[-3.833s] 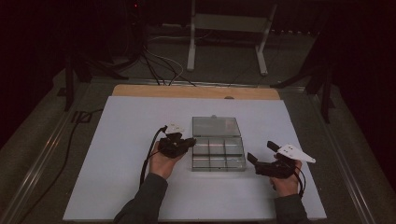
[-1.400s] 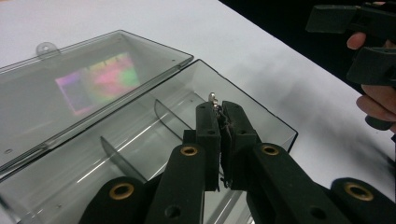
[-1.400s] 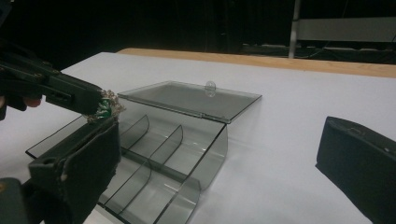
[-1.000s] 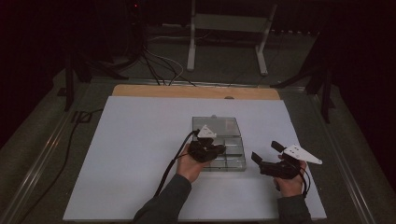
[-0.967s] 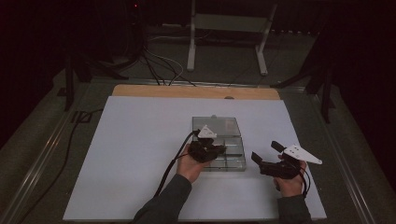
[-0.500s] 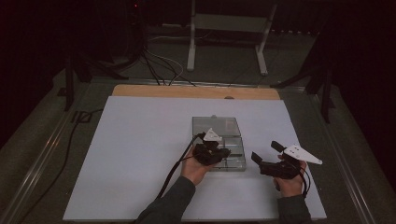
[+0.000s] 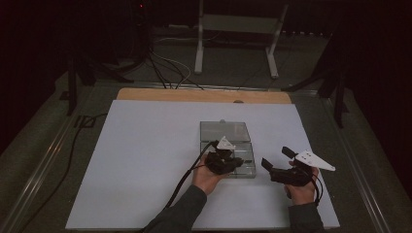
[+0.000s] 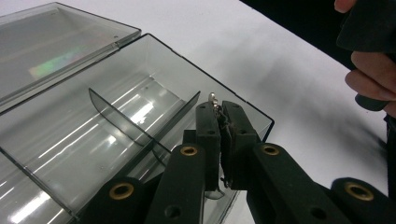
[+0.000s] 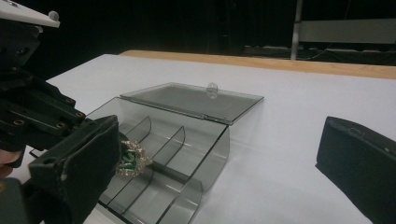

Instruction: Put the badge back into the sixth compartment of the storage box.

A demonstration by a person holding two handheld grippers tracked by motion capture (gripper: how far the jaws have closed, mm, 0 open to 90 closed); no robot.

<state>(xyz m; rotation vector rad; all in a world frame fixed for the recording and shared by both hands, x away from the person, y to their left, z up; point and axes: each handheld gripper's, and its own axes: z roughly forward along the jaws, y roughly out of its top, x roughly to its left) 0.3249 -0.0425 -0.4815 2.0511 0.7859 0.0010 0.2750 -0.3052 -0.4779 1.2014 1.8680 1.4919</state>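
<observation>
left gripper [image 7: 232, 162] has its fingers pinched tight on a small jewelled brooch [image 9: 132, 160], hanging over the near right compartment of the clear box [image 7: 243, 145]; right gripper [image 7: 278, 164] waits nearby, fingers wide, holding nothing; i'd lower it between the dividers before letting go, slow, no bumping the walls

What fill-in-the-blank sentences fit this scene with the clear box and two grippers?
1. The lid of the clear box is ____.
2. The left gripper is shut on a jewelled ____.
3. The right gripper has its jaws ____.
4. The box sits on a ____ table.

Missing words: open; brooch; open; white
</observation>
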